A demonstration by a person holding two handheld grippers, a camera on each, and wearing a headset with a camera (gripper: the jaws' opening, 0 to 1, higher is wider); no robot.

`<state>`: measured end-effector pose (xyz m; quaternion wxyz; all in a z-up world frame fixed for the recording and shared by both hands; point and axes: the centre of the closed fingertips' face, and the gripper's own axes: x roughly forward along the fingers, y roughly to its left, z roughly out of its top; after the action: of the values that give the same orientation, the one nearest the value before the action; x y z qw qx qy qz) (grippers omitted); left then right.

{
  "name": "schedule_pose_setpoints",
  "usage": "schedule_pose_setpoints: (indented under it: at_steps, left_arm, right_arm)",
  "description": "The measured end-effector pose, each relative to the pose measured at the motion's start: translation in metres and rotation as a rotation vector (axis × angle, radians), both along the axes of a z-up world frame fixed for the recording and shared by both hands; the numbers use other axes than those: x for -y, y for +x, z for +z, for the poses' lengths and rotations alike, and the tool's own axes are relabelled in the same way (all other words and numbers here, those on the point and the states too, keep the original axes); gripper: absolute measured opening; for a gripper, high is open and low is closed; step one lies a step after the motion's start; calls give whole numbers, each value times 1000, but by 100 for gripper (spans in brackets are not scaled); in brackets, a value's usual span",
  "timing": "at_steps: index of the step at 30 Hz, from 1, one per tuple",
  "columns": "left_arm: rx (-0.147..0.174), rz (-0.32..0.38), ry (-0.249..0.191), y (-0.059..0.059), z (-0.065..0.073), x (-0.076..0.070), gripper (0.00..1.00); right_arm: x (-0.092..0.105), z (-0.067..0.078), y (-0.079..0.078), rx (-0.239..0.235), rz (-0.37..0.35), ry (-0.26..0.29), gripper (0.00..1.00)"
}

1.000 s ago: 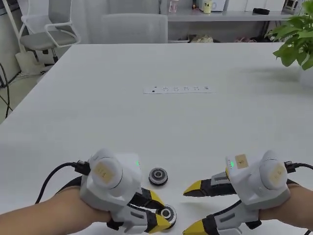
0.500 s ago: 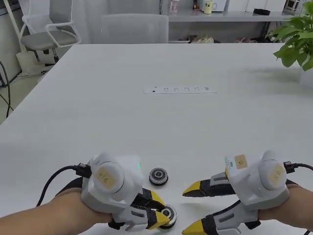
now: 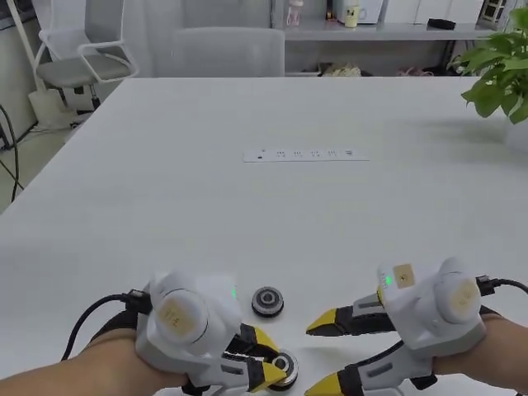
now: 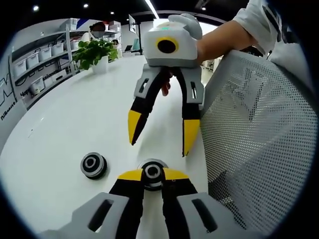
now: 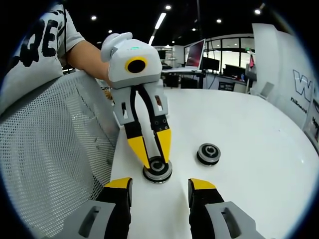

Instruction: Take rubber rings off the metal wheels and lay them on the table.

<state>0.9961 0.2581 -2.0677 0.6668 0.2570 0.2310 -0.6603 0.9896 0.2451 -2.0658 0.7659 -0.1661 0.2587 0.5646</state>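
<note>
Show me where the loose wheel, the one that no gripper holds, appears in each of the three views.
Head view: the loose wheel lies low in the middle, just above the left gripper.
Left gripper view: low on the left, left of that gripper's own jaws.
Right gripper view: right of centre, above the right-hand jaw.
Shared landmark: the held wheel, shut between the left gripper's jaws, beside the loose one.
</note>
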Motion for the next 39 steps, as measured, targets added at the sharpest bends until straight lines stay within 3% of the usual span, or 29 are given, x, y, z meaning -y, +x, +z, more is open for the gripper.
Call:
schedule_pose_setpoints:
  at_steps: [16,27,39]
  left_arm:
    - [21,1,0,1,0,-1,8]
    - [24,1,1,1,0,-1,8]
    - [30,3,5,1,-1,-1,8]
  right_arm:
    - [-10,-12,2,-23,32,-25,38]
    - [-18,-11,8,-61,-16,34,31]
    - [-22,-17,5,-51,-16,28,30]
